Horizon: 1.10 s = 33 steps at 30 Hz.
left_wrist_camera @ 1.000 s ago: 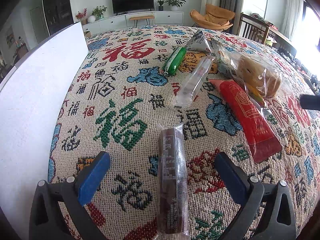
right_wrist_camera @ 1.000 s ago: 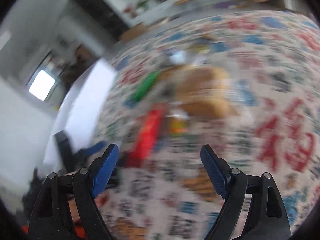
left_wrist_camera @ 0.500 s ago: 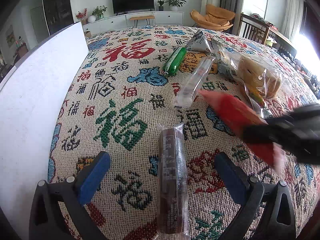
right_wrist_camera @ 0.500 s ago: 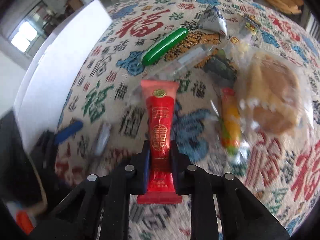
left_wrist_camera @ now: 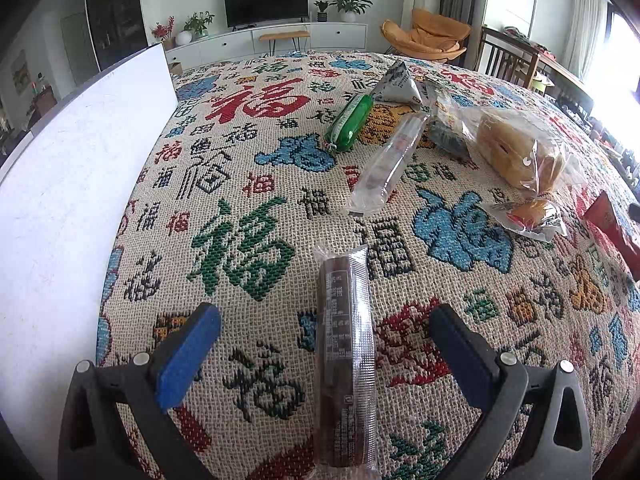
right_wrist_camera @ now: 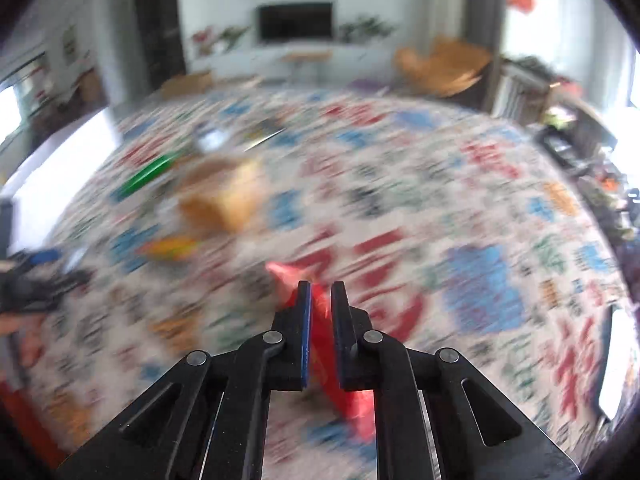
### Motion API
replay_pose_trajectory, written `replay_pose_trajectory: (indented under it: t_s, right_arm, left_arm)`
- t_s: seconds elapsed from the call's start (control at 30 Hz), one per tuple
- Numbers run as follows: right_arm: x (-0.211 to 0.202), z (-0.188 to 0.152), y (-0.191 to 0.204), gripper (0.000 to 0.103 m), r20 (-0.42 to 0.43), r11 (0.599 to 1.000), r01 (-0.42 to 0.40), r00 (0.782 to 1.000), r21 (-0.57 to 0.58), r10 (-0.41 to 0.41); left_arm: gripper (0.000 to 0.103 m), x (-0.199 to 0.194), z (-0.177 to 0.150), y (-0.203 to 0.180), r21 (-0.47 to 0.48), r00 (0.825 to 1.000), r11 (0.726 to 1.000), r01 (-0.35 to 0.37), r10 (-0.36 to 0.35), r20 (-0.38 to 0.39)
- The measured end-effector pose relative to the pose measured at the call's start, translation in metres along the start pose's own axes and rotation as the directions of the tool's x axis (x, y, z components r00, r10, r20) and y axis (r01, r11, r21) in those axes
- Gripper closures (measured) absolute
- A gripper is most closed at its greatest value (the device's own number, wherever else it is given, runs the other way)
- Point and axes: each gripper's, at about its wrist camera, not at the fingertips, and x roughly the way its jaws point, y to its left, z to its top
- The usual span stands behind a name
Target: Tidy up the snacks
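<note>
The right gripper point(right_wrist_camera: 321, 292) pinches a red packet point(right_wrist_camera: 320, 320) in its jaws, while the left gripper point(left_wrist_camera: 326, 320) straddles a brown bar point(left_wrist_camera: 344, 360), jaws spread.

left gripper point(left_wrist_camera: 326, 344) fingers spread, right gripper point(right_wrist_camera: 321, 300) clamped

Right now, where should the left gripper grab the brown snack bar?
Across the bar's narrow middle, coming straight down. It lies flat on the cloth, pointing lengthwise between the left gripper's open fingers, so each long side faces a pad.
</note>
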Motion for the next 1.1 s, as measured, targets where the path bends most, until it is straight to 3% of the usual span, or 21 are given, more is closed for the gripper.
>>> replay_pose_trajectory:
  t_s: [0.03, 0.07, 0.1, 0.17, 0.23, 0.47, 0.63, 1.1]
  right_arm:
    - [0.011, 0.001, -0.010, 0.085, -0.015, 1.000, 0.000, 1.000, 0.026, 0.000]
    - [0.020, 0.000, -0.016, 0.075, -0.035, 0.999, -0.009, 0.999, 0.052, 0.011]
    - [0.027, -0.001, -0.021, 0.055, -0.054, 0.997, -0.028, 0.998, 0.074, 0.032]
    - [0.025, -0.008, -0.028, 0.035, -0.016, 0.992, -0.057, 0.998, 0.110, 0.059]
    - [0.023, -0.018, -0.034, 0.035, 0.038, 0.983, -0.078, 0.997, 0.166, 0.073]
    - [0.027, -0.032, -0.053, 0.035, 0.059, 0.939, -0.176, 0.984, 0.295, 0.166]
    - [0.029, -0.039, -0.076, 0.035, 0.085, 0.875, -0.252, 0.967, 0.413, 0.239]
    - [0.030, -0.043, -0.083, 0.034, 0.121, 0.838, -0.298, 0.954, 0.457, 0.274]
  left_arm:
    - [0.000, 0.000, 0.000, 0.000, 0.000, 1.000, 1.000, -0.001, 0.001, 0.000]
    - [0.000, 0.000, 0.000, 0.001, 0.000, 1.000, 1.000, -0.001, 0.001, 0.000]
    - [0.000, 0.000, 0.000, 0.001, 0.000, 1.000, 1.000, -0.001, 0.001, 0.000]
    - [0.000, 0.000, 0.000, 0.001, 0.000, 1.000, 1.000, -0.001, 0.001, 0.000]
    - [0.000, 0.000, 0.000, 0.001, -0.001, 1.000, 1.000, -0.001, 0.001, 0.000]
    - [0.000, 0.000, 0.000, 0.000, -0.001, 1.000, 1.000, -0.001, 0.001, 0.000]
    - [0.000, 0.000, 0.000, 0.000, -0.001, 1.000, 1.000, -0.002, 0.002, 0.000]
    - [0.000, 0.000, 0.000, 0.000, -0.001, 1.000, 1.000, -0.003, 0.003, -0.001]
